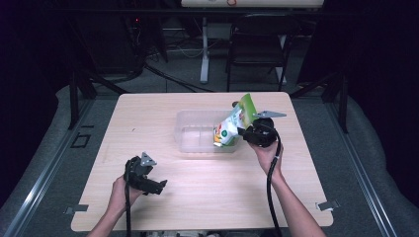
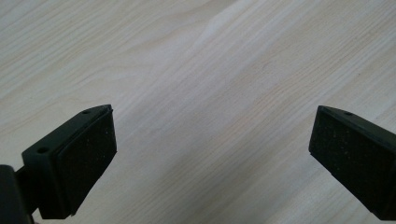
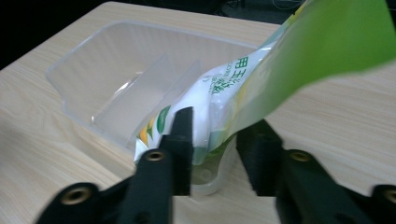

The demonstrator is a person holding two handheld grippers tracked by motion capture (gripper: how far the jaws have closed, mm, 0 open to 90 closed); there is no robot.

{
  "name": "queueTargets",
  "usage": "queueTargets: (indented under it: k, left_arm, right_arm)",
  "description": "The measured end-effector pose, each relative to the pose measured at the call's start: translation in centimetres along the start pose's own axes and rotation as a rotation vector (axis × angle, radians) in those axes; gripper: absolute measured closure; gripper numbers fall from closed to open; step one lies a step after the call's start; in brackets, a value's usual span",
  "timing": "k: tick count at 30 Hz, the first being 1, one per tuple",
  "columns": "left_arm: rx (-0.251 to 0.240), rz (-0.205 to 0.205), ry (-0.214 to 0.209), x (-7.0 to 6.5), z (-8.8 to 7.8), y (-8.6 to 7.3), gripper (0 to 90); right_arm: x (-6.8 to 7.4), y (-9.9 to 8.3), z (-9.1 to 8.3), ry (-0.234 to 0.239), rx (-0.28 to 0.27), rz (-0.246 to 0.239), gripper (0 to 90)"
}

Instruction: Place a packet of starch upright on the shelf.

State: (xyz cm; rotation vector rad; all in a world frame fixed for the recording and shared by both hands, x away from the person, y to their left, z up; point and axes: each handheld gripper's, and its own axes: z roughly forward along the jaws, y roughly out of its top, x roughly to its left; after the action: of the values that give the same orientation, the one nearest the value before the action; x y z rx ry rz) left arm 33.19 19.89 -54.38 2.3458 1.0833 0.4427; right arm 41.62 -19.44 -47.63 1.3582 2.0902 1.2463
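The pale wood-grain counter (image 1: 197, 197) is matt and flat, with faint streaks running across its laminate surface. Near its middle stands a clear, thin-walled rectangular plastic tub (image 1: 190, 129), glossy and slightly flexible by its look, with rounded corners and a lipped rim. Over the tub's right end a soft green-and-white printed plastic pouch (image 1: 233, 123) is held tilted, its lower corner dipping inside the rim and its flat green top edge raised up and to the right. The pouch is pinched at its lower part by the right claw (image 3: 212, 154), whose jaws are closed on the film. The step in hand is judged to be placing the pouch into the tub: it is best lowered until its bottom rests on the tub floor before the grip is released, so that the slick film does not slide over the rim. The left claw (image 2: 210, 154) is held wide open and empty above bare counter, well apart from the tub.
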Motion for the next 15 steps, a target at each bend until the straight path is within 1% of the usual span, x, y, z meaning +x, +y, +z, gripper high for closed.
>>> queueTargets:
  k: [2,3,6,11,13,15]
  left_arm:
    - [-0.003,-0.002,0.001,0.1,0.0,0.0,0.7]
    - [-0.002,-0.003,0.001,0.1,0.0,0.0,0.7]
    - [-0.005,-0.004,0.005,0.1,-0.1,-0.1,0.7]
    - [-0.006,-0.006,0.006,0.2,-0.2,-0.1,0.7]
    - [-0.008,-0.009,0.009,0.2,-0.2,-0.1,0.7]
    - [-0.006,-0.009,0.010,0.2,-0.1,-0.1,0.7]
  right_arm:
    - [-0.2,0.2,-0.6,0.006,-0.013,0.009,47.0]
    - [-0.3,0.3,-0.9,0.024,-0.021,0.022,44.4]
    - [-0.7,0.5,-1.9,0.052,-0.031,0.043,33.4]
    - [-1.3,0.4,-3.9,0.110,0.000,0.068,22.4]
    - [-1.5,0.1,-4.8,0.116,0.017,0.056,15.3]
    - [-1.5,-0.2,-5.8,0.117,0.036,0.043,14.1]
